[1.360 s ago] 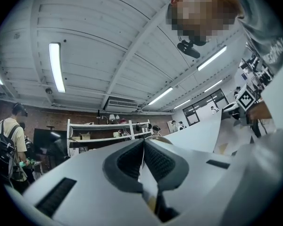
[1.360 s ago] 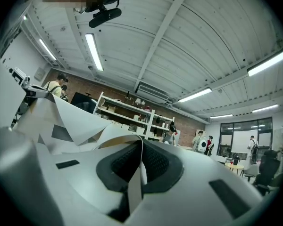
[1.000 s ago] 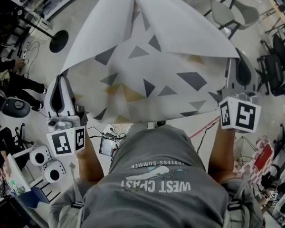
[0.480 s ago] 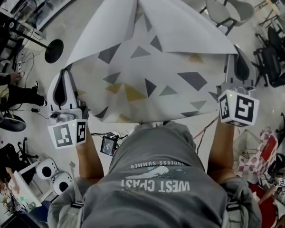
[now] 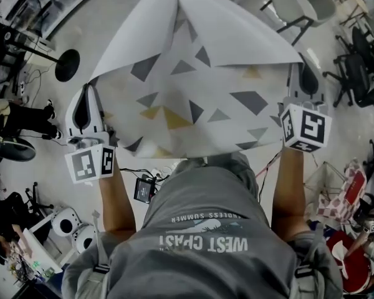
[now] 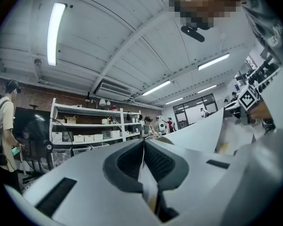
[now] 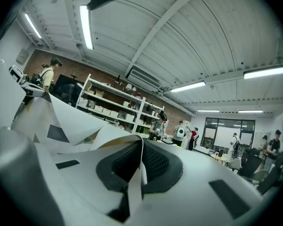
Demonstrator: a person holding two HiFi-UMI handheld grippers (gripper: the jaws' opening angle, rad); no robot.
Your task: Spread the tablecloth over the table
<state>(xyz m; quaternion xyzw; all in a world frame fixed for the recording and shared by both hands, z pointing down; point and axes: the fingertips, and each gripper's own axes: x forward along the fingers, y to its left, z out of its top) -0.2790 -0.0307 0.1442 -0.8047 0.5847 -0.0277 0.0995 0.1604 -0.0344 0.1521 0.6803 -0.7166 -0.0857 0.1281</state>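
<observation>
The left claw is pressed together on a thin edge of the tablecloth; its own view shows the fabric running as a narrow strip between the two dark pads. The right claw is pinching the same way, with a fold of cloth caught between its pads and curling off to the left.

Both claws point level and away from the person, so the tablecloth lies ahead of them, stretched left to right between the two grips. Its near edge is the long line joining the claws. Beyond that edge the patterned side with grey and yellow triangles faces up, and farther out the cloth folds over into a white peak at the far middle. The two hands sit about level with each other, the right a touch farther out, so neither is clearly nearer to the work.

No tabletop shows in any view; whether one lies under the cloth cannot be told, and only floor appears around it. The coming move, as I judge it, is a forward and downward lay, which depends on that folded far part opening out.

Counted: one tablecloth, two claws, one grip on each near side.
</observation>
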